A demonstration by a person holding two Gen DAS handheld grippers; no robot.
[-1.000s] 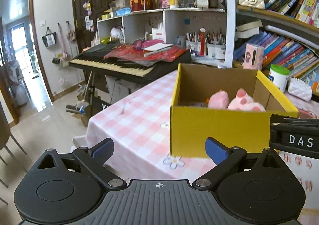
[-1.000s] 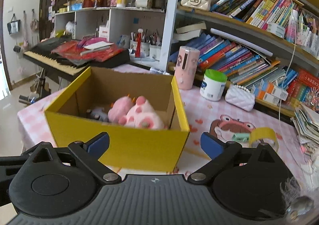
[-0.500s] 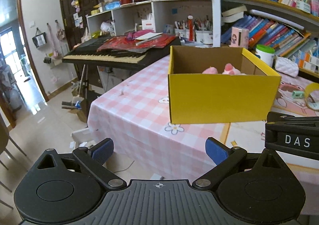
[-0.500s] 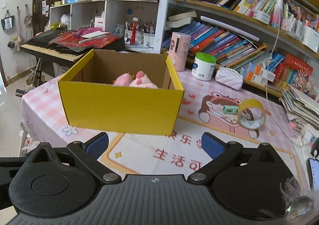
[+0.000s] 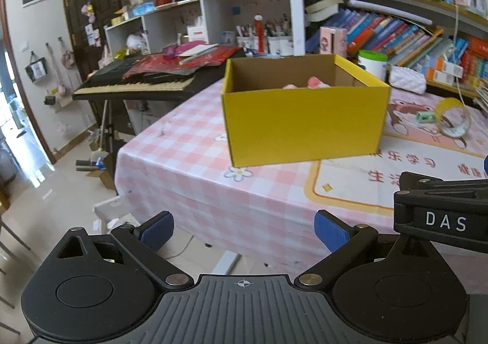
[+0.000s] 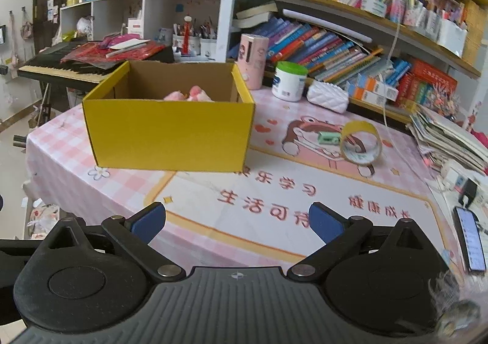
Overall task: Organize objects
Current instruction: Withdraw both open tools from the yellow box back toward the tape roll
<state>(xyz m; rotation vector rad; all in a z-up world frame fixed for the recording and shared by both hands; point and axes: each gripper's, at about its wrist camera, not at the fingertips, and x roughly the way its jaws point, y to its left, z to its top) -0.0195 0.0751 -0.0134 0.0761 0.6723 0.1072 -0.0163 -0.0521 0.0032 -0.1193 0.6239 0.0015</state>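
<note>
A yellow cardboard box point(image 5: 305, 124) point(image 6: 170, 133) stands on the pink checked table near its left end, open at the top. A pink plush toy point(image 6: 189, 95) point(image 5: 314, 83) lies inside, only its top showing. My left gripper point(image 5: 244, 229) is open and empty, low and off the table's front-left edge, well short of the box. My right gripper point(image 6: 236, 222) is open and empty above the table's front part, also apart from the box. A yellow tape roll point(image 6: 360, 142) and a small green item point(image 6: 328, 138) lie on the table right of the box.
A white jar with a green lid point(image 6: 289, 81), a pink cylinder point(image 6: 253, 61) and a white quilted purse point(image 6: 328, 96) stand behind the box. Bookshelves point(image 6: 350, 38) line the back. A keyboard piano point(image 5: 146, 81) stands left. A phone point(image 6: 469, 243) and stacked papers point(image 6: 448, 136) sit right.
Both grippers have drawn back from the box and away from the table; the box looks smaller and farther. The jaws stay open and empty throughout.
</note>
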